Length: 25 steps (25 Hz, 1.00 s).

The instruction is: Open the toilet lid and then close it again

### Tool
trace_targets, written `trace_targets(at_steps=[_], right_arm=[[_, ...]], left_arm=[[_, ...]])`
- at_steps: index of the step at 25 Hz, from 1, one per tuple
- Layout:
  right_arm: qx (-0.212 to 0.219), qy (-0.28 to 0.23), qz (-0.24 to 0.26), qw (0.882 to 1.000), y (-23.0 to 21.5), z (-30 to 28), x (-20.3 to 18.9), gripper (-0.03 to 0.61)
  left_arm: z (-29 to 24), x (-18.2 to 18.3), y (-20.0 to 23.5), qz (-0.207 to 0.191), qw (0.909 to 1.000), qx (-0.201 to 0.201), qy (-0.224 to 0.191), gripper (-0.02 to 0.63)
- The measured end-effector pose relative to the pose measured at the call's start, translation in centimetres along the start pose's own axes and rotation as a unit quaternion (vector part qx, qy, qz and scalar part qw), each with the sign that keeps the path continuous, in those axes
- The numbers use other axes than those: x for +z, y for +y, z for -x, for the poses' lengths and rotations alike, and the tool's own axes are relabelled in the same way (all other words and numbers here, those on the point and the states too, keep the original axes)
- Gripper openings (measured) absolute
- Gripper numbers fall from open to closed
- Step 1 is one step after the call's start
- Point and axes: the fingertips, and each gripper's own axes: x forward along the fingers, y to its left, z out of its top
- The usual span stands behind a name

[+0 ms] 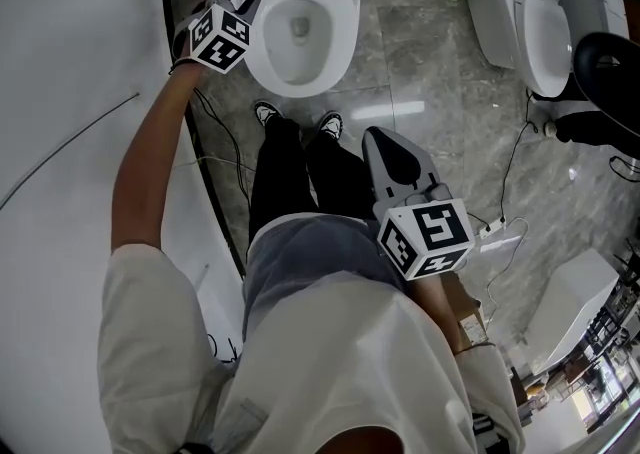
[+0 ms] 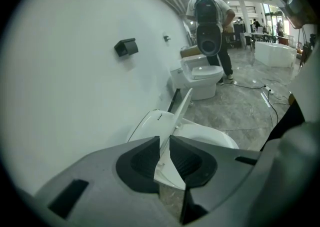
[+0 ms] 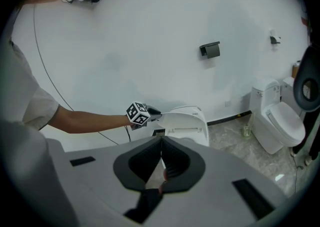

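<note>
Your right gripper (image 3: 161,143): jaws pressed together. Beyond them, your left gripper (image 3: 154,113) meets the left edge of the raised toilet lid (image 3: 187,121). Second toilet (image 3: 280,121) at right. Black holder (image 3: 210,49) on the white wall (image 3: 150,36).

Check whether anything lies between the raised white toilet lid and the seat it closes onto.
Nothing visible does. The left gripper clamps the raised white plastic toilet lid by its edge; in the head view the white oval seat below it is bare.
</note>
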Motion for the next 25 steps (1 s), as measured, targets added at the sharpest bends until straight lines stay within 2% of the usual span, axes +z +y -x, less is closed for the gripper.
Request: trace_targets(at_steps=[25], right_arm=[[0.031, 0.042, 0.004, 0.999, 0.3, -3.1, -2.1, 0.011]], left_arm=[[1.4, -3.7, -7.5, -0.030, 0.9995, -0.010, 0.003, 0.055]])
